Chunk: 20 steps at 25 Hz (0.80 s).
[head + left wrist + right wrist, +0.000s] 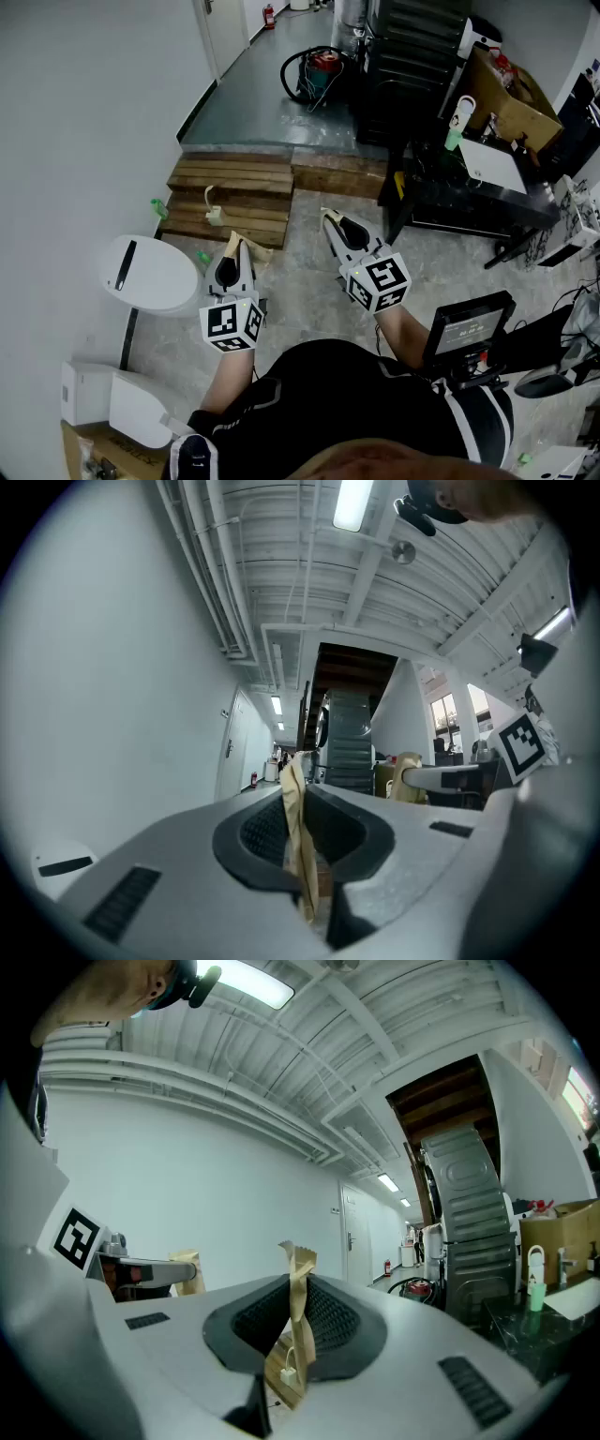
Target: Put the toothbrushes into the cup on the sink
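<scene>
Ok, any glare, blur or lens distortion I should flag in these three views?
Head view: evenly lit, sharp, lines bowing slightly at the edges. Left gripper view: heavy fisheye, black corners, ceiling lamp blown out, the tan strip in the left tongs soft. Right gripper view: same fisheye, ceiling lamp glaring, the tan strip in the right tongs readable.

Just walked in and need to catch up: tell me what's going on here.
A person stands beside a toilet with a gripper in each hand, both held level. The left gripper is shut on a tan paper packet. The right gripper is shut on a second tan packet. No sink or cup shows in any view.
</scene>
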Motion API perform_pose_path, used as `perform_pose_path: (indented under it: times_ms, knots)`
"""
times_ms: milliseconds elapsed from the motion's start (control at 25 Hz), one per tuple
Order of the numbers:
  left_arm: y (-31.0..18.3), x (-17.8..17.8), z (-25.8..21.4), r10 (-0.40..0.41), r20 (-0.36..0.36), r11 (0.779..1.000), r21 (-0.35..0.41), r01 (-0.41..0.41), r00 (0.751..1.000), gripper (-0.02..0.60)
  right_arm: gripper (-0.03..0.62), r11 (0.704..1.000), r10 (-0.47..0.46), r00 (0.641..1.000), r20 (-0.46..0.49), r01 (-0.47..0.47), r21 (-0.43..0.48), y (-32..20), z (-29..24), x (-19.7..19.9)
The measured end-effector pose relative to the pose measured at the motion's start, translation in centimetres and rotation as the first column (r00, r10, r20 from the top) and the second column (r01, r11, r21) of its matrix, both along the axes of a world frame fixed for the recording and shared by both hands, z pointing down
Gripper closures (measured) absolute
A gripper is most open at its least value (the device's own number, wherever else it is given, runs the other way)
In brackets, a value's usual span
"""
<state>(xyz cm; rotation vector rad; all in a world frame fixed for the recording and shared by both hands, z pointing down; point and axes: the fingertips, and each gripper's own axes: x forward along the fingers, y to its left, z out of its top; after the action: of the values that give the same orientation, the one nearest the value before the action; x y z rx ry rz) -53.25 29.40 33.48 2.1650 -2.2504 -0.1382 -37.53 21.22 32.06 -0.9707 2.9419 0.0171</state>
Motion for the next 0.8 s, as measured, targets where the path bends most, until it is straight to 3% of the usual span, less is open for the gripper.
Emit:
perform_pose_path:
  times_ms: [800]
  knots:
    - [-0.51, -0.19, -0.05, 0.043, -0.006, 0.999, 0.006, -0.043, 0.999, 0.537, 0.537, 1.000, 0.014, 1.000, 0.017, -0.014, -0.005, -0.45, -0.01, -0.82]
